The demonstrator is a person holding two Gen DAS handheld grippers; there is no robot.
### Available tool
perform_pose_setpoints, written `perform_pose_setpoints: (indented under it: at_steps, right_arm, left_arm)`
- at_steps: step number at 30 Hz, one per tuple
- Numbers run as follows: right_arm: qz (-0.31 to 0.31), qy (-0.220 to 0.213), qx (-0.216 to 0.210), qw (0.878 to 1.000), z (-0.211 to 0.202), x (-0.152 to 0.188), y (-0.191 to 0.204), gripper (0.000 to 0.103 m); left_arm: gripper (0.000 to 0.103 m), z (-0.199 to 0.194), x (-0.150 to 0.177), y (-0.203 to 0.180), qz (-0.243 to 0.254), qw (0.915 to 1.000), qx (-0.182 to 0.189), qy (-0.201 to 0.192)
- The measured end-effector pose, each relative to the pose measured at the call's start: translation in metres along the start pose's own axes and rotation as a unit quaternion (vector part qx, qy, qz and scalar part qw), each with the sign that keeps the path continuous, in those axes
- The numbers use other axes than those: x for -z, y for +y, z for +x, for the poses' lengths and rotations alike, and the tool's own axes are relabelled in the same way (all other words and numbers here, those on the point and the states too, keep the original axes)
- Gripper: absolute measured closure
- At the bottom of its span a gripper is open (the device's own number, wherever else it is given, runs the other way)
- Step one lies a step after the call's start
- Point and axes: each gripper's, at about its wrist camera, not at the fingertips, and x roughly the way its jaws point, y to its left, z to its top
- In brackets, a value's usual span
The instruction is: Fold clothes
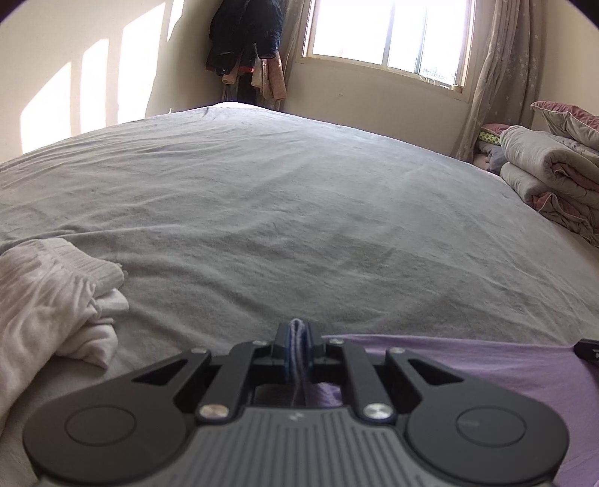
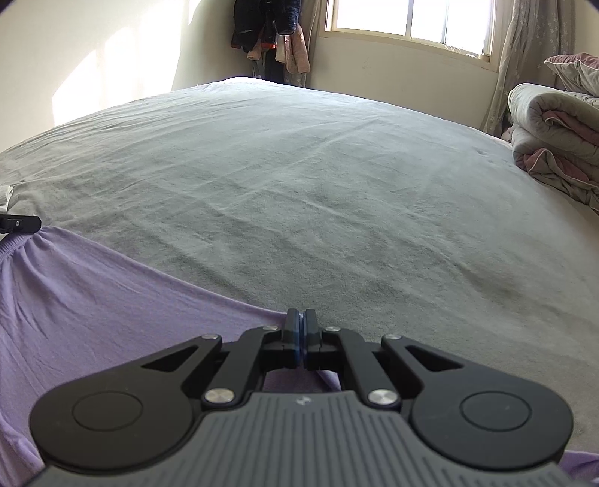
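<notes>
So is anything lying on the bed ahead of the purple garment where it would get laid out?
Nothing visible does. Both tools, left and right, are shut on the purple garment, and the grey bedsheet ahead is bare. The white clothes lie off to the left, the folded quilts far right.

left wrist: low over bed [image 1: 262, 194], faces window [image 1: 385, 33] at 1 o'clock | right wrist: same height, same heading | shared: bed, window [image 2: 408, 18], quilts [image 2: 554, 131]
</notes>
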Motion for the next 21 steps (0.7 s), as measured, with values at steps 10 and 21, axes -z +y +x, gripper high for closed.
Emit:
perform_pose_setpoints:
  at_steps: [10, 21]
  right_arm:
    - [0.060, 0.014, -0.012, 0.998, -0.058, 0.001, -0.038, 0.057]
    - [0.086, 0.021, 0.058, 0.994, -0.143, 0.035, -0.125, 0.057]
  left_arm:
    - [0.036, -0.035, -0.008, -0.026, 0.023, 0.9981, -0.056, -0.002]
    - [0.027, -0.090, -0.006, -0.107, 0.019, 0.9988, 0.040, 0.018]
